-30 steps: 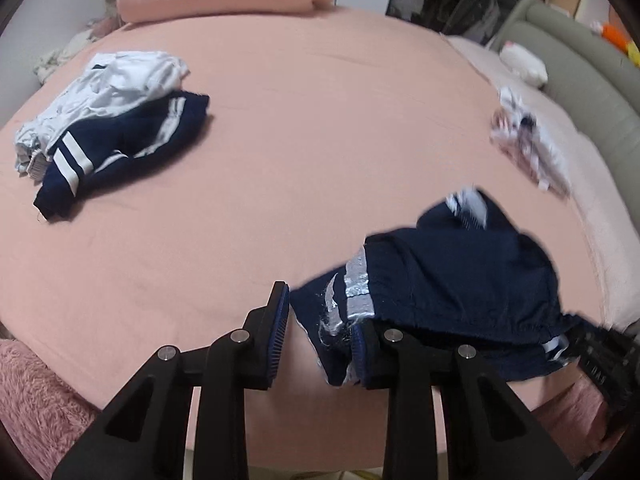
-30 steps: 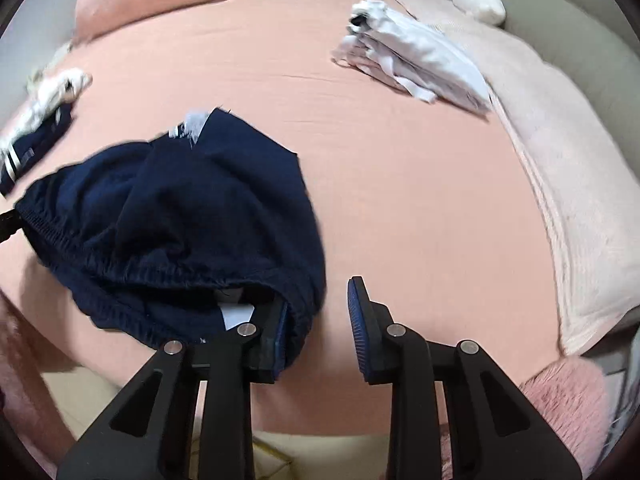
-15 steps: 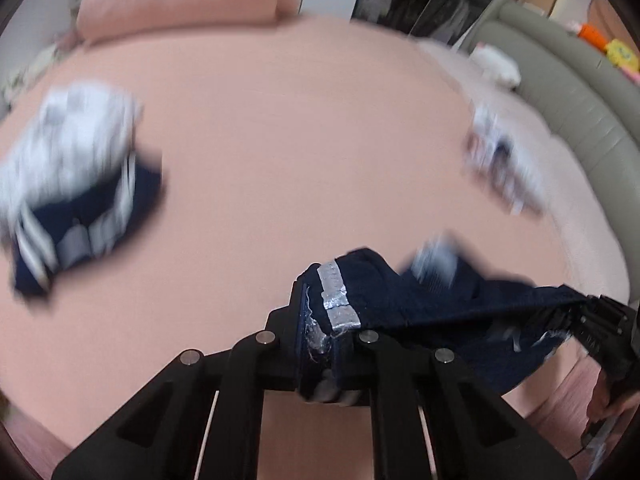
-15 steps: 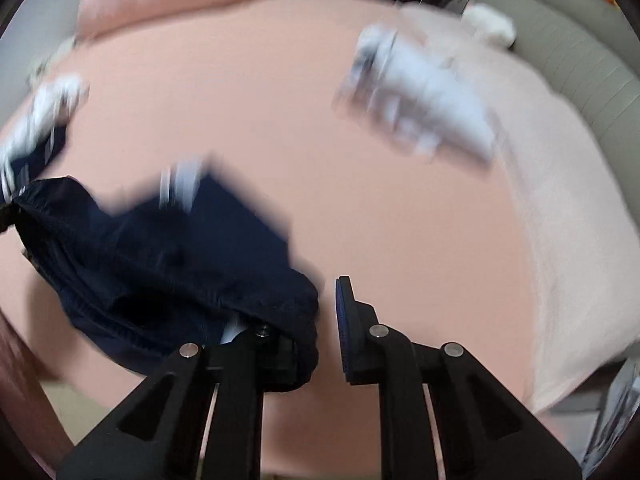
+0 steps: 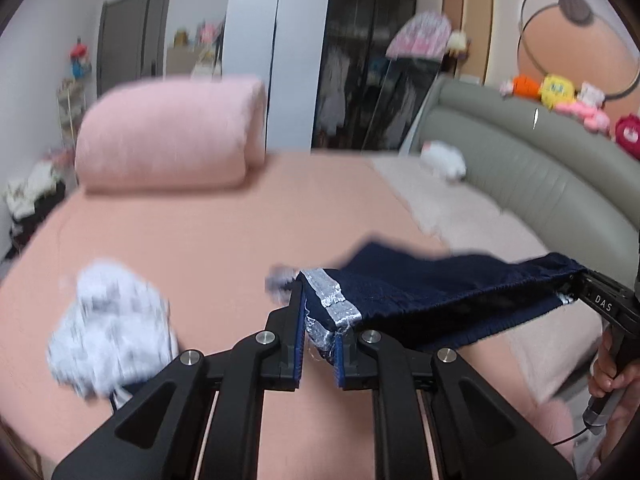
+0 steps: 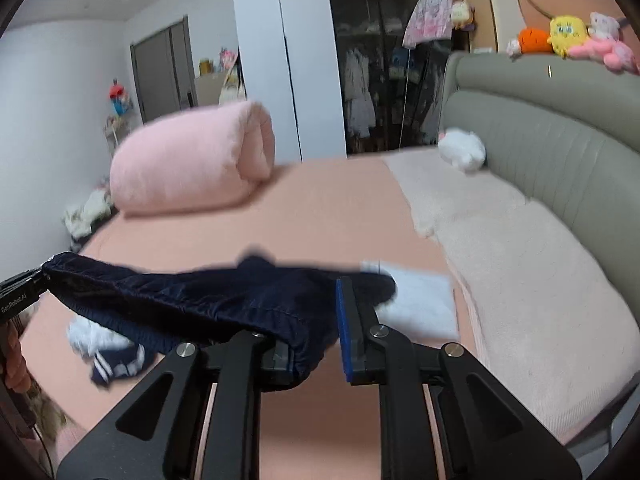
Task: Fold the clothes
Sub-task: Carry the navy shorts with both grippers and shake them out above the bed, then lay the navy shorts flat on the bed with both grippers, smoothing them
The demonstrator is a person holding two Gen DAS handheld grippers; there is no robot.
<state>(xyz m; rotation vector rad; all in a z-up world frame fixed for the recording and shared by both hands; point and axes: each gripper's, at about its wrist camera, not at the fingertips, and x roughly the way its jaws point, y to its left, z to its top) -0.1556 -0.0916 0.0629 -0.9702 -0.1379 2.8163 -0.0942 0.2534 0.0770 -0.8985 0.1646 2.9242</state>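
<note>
Pink bedding [image 5: 200,240] fills the lower frame. At bottom centre, navy shorts [image 5: 420,292] are held stretched above it, clamped at one end by the left gripper [image 5: 318,344] and at the other by the right gripper [image 6: 316,344]. A rolled pink blanket [image 6: 188,168] is seen upper left.

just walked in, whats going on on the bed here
A person is folding laundry with two handheld grippers. The left gripper and right gripper each pinch an end of the navy shorts, holding them stretched above the pink bed. Another crumpled garment lies below.
</note>
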